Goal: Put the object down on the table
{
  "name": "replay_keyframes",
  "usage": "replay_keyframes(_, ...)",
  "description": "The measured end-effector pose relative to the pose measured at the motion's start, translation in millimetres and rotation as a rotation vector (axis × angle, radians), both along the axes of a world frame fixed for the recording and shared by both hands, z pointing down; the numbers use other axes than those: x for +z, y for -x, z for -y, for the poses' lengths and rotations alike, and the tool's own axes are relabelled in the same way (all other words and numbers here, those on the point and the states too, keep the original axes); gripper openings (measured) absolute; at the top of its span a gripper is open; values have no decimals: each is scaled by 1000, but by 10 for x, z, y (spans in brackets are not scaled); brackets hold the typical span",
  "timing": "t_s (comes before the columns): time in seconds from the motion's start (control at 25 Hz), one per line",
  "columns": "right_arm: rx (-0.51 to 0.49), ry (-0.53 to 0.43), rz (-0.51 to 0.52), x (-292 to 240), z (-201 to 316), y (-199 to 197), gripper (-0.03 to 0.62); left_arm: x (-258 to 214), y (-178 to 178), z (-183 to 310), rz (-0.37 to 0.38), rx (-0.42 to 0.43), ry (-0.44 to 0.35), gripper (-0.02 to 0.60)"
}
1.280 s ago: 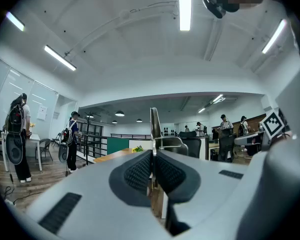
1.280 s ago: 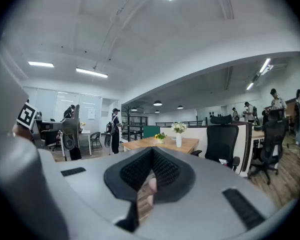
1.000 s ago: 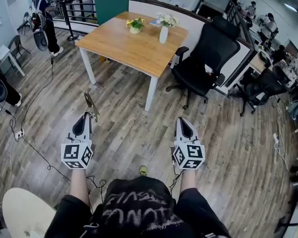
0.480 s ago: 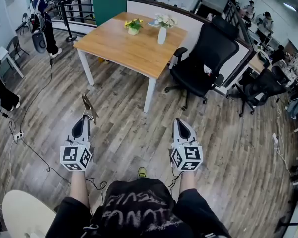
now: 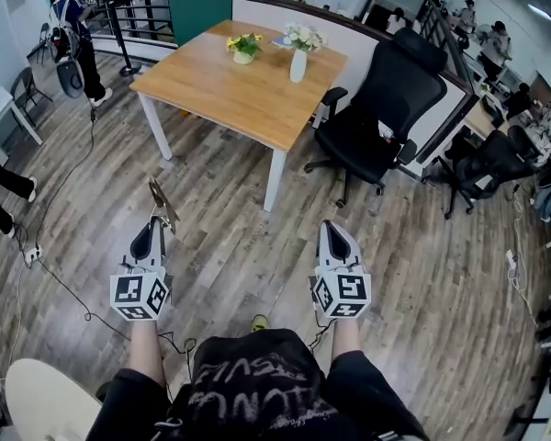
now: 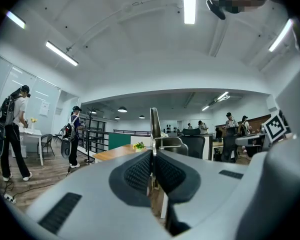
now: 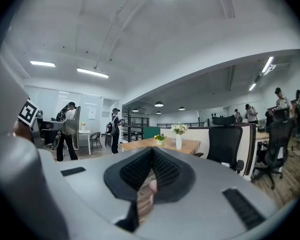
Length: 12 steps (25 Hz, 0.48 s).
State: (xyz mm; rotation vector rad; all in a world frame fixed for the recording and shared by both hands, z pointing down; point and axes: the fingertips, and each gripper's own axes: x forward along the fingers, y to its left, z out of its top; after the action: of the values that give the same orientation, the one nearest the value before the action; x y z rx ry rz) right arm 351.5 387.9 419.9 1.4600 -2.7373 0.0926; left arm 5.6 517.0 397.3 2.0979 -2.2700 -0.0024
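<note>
My left gripper [image 5: 156, 222] is shut on a thin metal object [image 5: 158, 198] that sticks up and forward out of its jaws, above the wooden floor. In the left gripper view the object [image 6: 154, 126] stands upright as a narrow blade between the closed pads [image 6: 140, 170], with a curved metal part to its right. My right gripper [image 5: 334, 231] is level with the left one, shut with nothing in it; its pads [image 7: 161, 167] meet. The wooden table [image 5: 230, 85] stands ahead, some way beyond both grippers, and shows small in both gripper views, table [image 6: 115, 153] and table [image 7: 155, 144].
On the table's far end stand a white vase with flowers [image 5: 300, 58] and a small yellow-flower pot [image 5: 243, 49]. A black office chair [image 5: 386, 99] is at the table's right. A person [image 5: 69, 35] stands at the back left by a railing [image 5: 138, 16]. Cables [image 5: 64, 274] lie on the floor at the left.
Both grippers and the view have moved slightly forward towards the table. The left gripper's hold on the metal object is unchanged. A person at the left edge has walked further out of view.
</note>
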Motion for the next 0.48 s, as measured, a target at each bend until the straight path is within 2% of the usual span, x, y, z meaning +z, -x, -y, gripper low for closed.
replay_keyframes(0.48, -50, -21, 1, 62, 806, -82, 5, 23, -229, 832, -1, -16, -8, 14)
